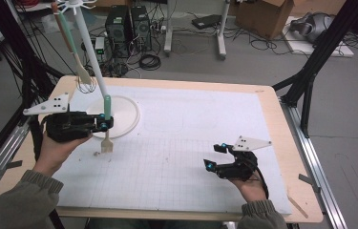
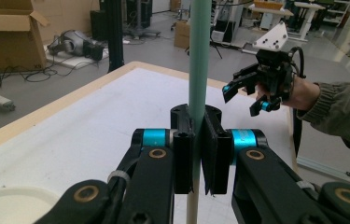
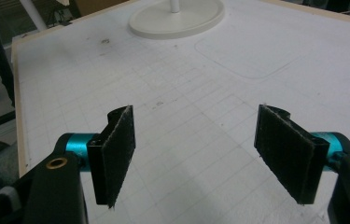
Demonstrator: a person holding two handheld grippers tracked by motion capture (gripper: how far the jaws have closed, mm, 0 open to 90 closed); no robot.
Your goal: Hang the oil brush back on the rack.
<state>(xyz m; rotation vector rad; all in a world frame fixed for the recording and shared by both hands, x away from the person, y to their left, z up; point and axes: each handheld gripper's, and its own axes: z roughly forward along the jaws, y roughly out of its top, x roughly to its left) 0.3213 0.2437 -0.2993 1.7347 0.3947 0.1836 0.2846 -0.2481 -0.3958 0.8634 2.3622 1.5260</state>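
Left gripper (image 1: 104, 123) clamps the green handle of a spatula (image 1: 106, 125), held upright at the near rim of the round stand base (image 1: 128, 113); its pale blade (image 1: 106, 144) seems to touch the white mat (image 1: 191, 143), hard to tell. In the left gripper view the handle's top is cut off. Right gripper (image 1: 215, 156) gapes wide, nothing between the pads, low over the mat's near right.

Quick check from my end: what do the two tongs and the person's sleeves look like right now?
Both tongs, left and right, are black, with turquoise collars behind flat dark pads and brass-coloured pivot pins. Each carries a pale grey three-cornered plate with dark dots on top. A black cable trails from the right one. The sleeves are olive green with ribbed cuffs.
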